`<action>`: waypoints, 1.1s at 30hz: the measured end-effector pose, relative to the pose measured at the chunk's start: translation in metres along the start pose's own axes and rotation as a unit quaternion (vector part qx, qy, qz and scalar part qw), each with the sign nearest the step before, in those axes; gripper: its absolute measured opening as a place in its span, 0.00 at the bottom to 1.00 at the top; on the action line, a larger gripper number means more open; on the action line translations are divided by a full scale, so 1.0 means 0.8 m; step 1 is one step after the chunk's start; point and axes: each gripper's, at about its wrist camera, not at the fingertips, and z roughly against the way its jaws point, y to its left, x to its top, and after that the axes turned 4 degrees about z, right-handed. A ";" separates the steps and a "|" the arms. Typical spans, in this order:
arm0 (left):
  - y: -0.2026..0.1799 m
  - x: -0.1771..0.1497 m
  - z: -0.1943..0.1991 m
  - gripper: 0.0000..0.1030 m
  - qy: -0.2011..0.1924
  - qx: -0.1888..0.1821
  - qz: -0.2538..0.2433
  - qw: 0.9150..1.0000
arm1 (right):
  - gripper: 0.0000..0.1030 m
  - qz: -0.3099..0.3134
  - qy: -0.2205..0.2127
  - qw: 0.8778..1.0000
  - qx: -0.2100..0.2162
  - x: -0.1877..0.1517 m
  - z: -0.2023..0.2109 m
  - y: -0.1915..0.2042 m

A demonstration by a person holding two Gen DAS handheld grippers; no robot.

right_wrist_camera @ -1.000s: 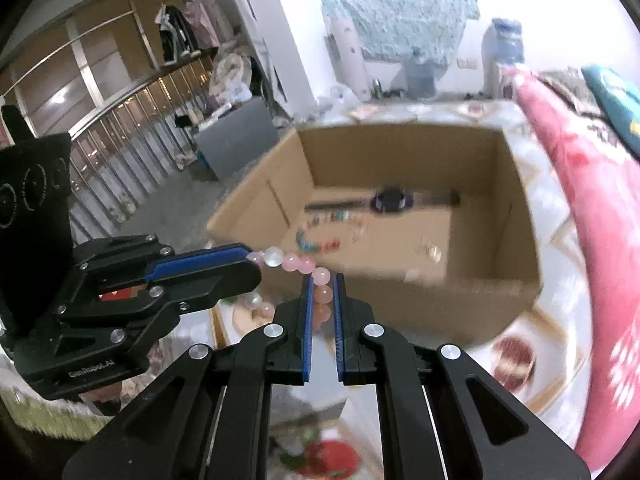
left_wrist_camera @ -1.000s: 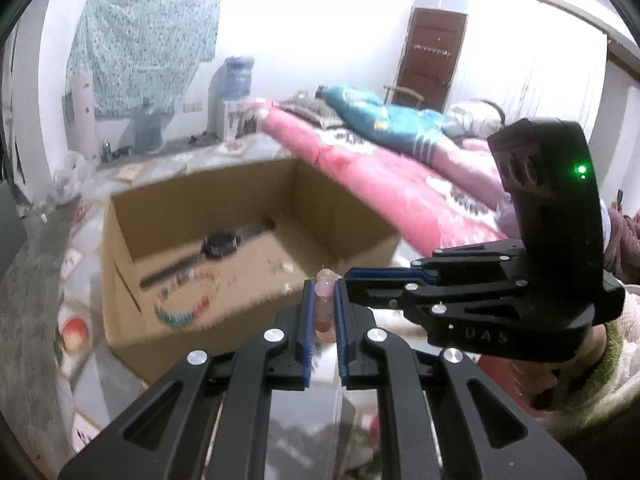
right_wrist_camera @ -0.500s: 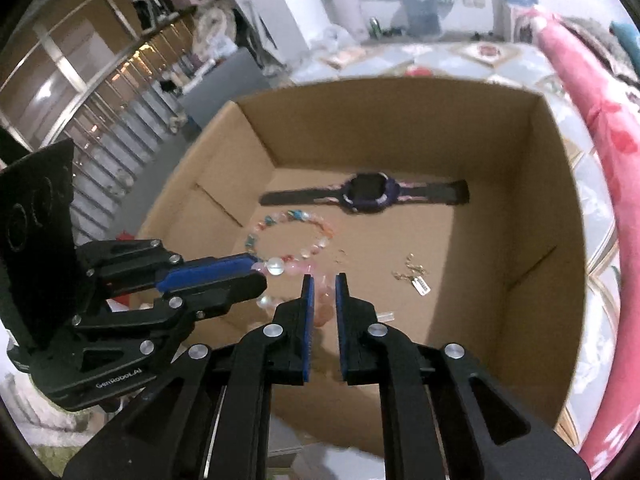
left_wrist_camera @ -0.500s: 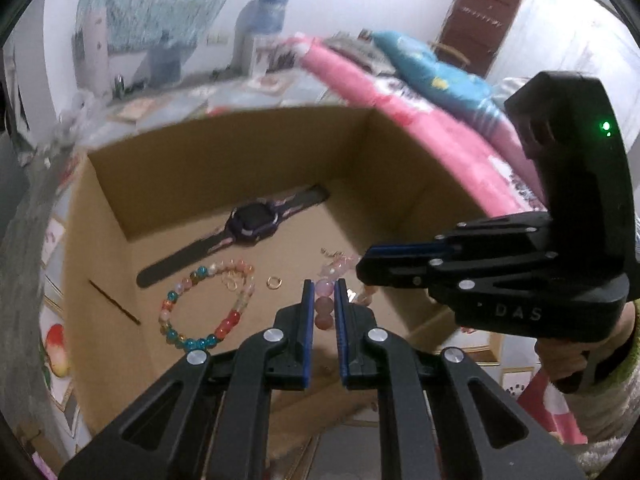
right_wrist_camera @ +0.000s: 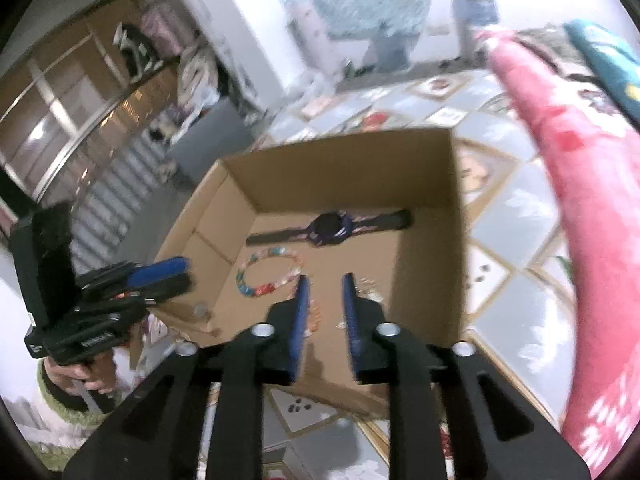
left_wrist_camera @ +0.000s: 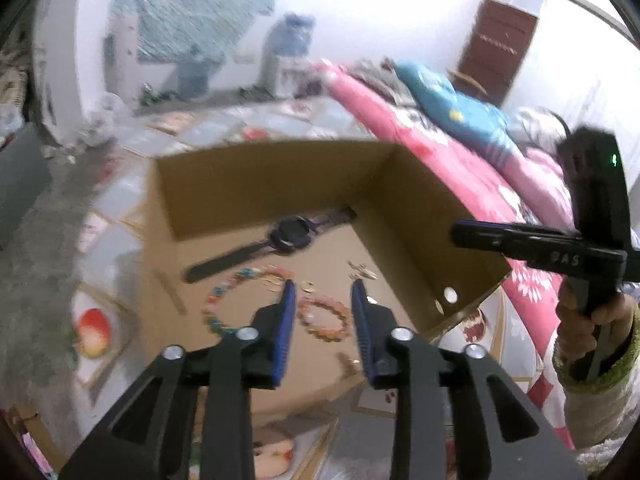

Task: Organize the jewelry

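Blue pads on my left gripper point(left_wrist_camera: 322, 300) are spreading apart right now, nothing pinched btwn them. Pink bead bracelet point(left_wrist_camera: 325, 319) is lying loose on the box floor, framed in the gap below the tips. My right gripper point(right_wrist_camera: 324, 296) is doing the same: its jaws have just been opening too, w/ no bead caught btwn the pads; in the right wrist view the pink beads are peeking out beside its left pad. Cardboard box point(left_wrist_camera: 412, 216) is sitting on the patterned floor point(right_wrist_camera: 508, 208). Just past the pink one, the multicolour bead bracelet point(left_wrist_camera: 236, 296) is lying flat. Beyond that, the dark watch point(left_wrist_camera: 290, 236) is stretching across near the far wall. Small gold bits point(left_wrist_camera: 360, 270) are lying to the right. Pink bedding point(left_wrist_camera: 460, 176) is running alongside the box.
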 end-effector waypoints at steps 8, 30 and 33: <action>0.065 -0.023 0.054 0.74 -0.051 0.102 0.073 0.991 | 0.50 -0.061 -0.011 0.997 -0.041 -0.020 0.010 -0.042; 0.034 -0.078 0.014 0.78 0.031 0.046 0.150 0.987 | 0.49 -0.082 0.049 0.995 -0.036 -0.079 0.013 -0.039; 0.025 -0.095 0.028 0.78 0.037 0.045 0.150 0.987 | 0.50 -0.094 0.047 0.994 -0.030 -0.100 0.028 -0.034</action>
